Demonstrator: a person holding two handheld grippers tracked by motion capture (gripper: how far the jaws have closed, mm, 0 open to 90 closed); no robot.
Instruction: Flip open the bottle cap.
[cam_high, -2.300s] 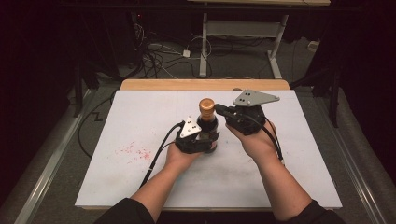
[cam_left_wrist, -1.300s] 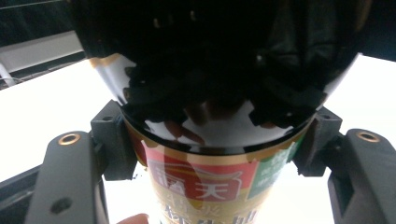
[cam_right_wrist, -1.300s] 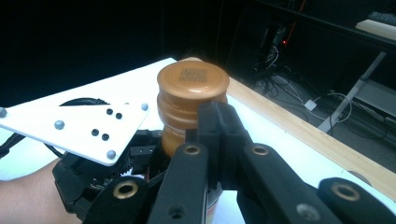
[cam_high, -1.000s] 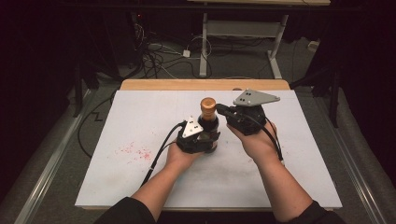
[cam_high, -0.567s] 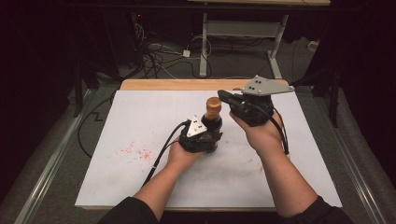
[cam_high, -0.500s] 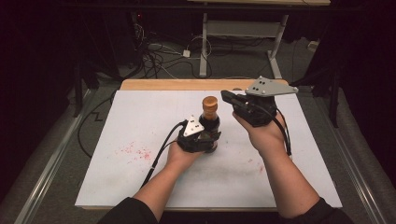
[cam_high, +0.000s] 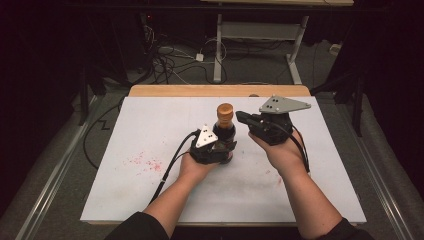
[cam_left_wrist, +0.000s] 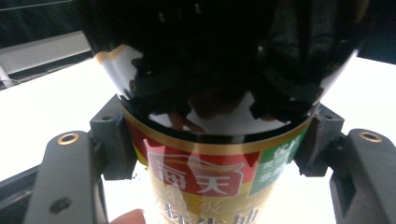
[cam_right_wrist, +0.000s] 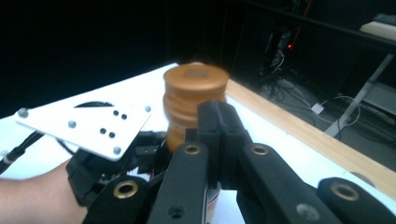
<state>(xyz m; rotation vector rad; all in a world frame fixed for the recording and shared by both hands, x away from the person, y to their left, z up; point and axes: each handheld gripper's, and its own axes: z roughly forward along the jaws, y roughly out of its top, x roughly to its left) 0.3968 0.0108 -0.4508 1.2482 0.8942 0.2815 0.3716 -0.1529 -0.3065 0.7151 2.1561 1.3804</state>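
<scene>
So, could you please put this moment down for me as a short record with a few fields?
Surface: white board on a wooden table
Object: dark bottle with a red and green label, standing upright
Cap: orange cap, on the bottle
Left gripper: shut on the bottle's body, one jaw at each side of the label
Right gripper: jaws shut together, empty, pointing at the cap from the right, close beside it
Marks: red specks on the board, left of the bottle

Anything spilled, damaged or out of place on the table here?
One oddity: reddish speckles stain the white table cover left of the left tool, like an old spill. The bottle stands upright in that tool's grip, orange cap on.
</scene>
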